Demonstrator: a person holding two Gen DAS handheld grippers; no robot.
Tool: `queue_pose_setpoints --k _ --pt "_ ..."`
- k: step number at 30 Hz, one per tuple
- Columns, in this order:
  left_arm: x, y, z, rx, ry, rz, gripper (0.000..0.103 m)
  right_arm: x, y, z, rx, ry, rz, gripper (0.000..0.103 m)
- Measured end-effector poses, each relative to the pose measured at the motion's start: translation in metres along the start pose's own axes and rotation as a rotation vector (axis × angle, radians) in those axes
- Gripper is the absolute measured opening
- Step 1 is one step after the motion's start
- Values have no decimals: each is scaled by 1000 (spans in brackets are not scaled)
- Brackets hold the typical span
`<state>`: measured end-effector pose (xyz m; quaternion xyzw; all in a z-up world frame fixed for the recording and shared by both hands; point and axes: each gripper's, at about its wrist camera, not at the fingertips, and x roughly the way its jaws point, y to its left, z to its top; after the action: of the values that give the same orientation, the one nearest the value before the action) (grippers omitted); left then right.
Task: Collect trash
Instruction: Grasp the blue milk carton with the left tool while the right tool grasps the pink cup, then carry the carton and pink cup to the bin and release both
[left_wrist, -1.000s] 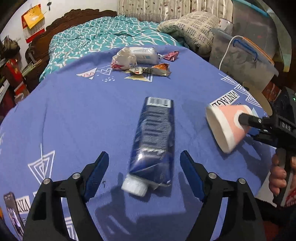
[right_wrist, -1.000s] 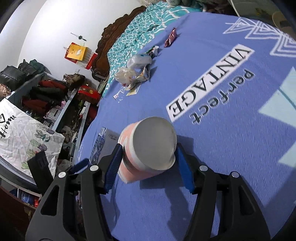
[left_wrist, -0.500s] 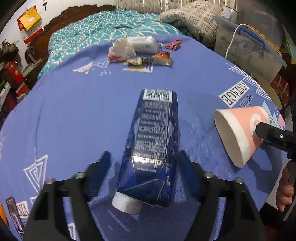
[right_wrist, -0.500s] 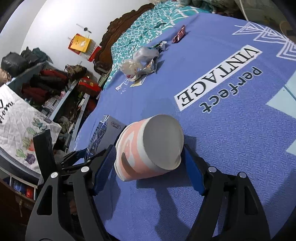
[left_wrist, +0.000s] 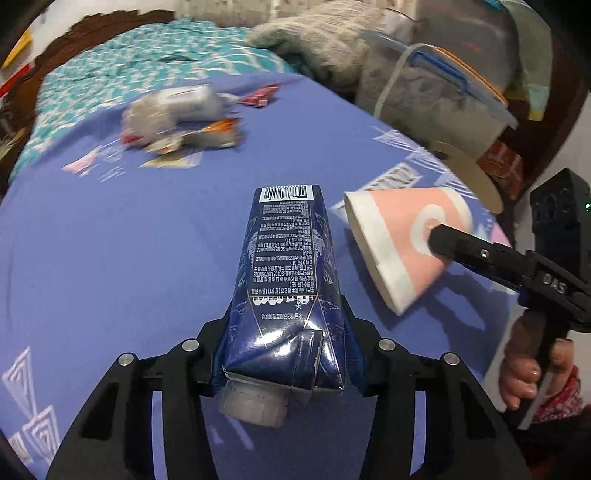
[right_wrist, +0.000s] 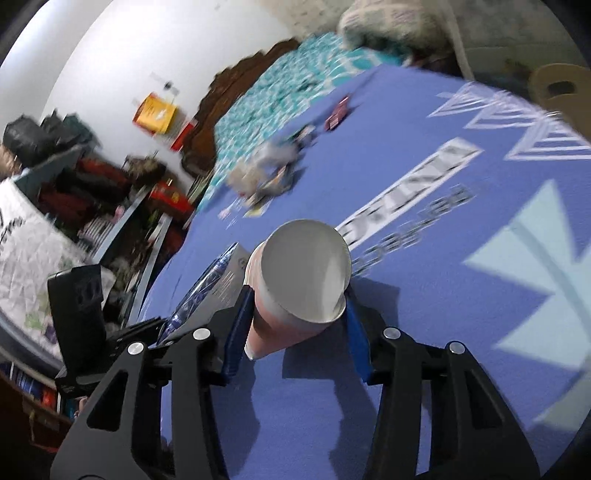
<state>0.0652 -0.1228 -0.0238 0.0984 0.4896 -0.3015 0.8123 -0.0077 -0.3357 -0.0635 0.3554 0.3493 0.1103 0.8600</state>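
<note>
Left claw (left_wrist: 286, 339) just closed, clamped on blue carton (left_wrist: 286, 280), cap end nearest. Right claw (right_wrist: 295, 325) just closed, gripping pink paper cup (right_wrist: 295, 291) above blue bedspread (right_wrist: 461, 332).

We see a dark blue carton (left_wrist: 286, 280) with white print and a pink paper cup (left_wrist: 402, 243) banded white; the sheet (left_wrist: 110, 258) is periwinkle blue with white triangles. Behind it, the bedspread (left_wrist: 147, 62) is teal, patterned white.

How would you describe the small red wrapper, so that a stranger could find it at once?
Start from the blue bedspread and look to its far end, where a pile of crumpled wrappers lies. The red wrapper lies apart, just right of that pile, towards the storage box. It is the only dark red piece lying alone.
</note>
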Motion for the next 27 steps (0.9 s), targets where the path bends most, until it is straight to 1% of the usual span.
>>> queue_pose_setpoints --k 3,5,7,9,10,12,13,16,19,22,23,24,25,26,27 --pt "14 -34 27 78 7 -55 47 -23 -28 12 51 -76 -46 49" --pt "27 -62 50 141 16 -100 47 -45 -54 22 94 -143 -97 49" --pt "45 -98 81 202 34 -161 47 -71 -82 35 130 -215 -161 50" --pt "63 -131 106 242 50 -214 47 -94 -103 47 143 -275 -231 50" --pt "75 -152 123 265 62 -246 47 -106 -116 55 151 -303 -282 50" --pt "94 -183 147 295 77 -286 47 -123 -140 72 164 -339 -360 50" --pt "107 -203 160 314 90 -307 47 -130 -154 80 171 -346 -404 50" --pt "138 -244 181 348 113 -318 47 -142 -183 103 166 -339 -519 51" --pt "161 -268 193 362 124 -325 47 -145 -201 115 148 -319 -593 51" --pt "187 -287 201 356 153 -325 48 -140 -208 125 125 -288 -648 55" --pt "194 -291 202 352 161 -315 54 -140 -212 125 118 -277 -663 55" --pt "198 -292 203 350 168 -306 63 -133 -213 126 112 -265 -679 60" --pt "202 -293 204 342 163 -285 77 -131 -215 125 107 -252 -696 63" --pt "203 -293 206 338 150 -274 77 -129 -217 126 105 -253 -709 69" --pt "202 -292 207 335 135 -271 77 -131 -218 123 103 -260 -715 70"
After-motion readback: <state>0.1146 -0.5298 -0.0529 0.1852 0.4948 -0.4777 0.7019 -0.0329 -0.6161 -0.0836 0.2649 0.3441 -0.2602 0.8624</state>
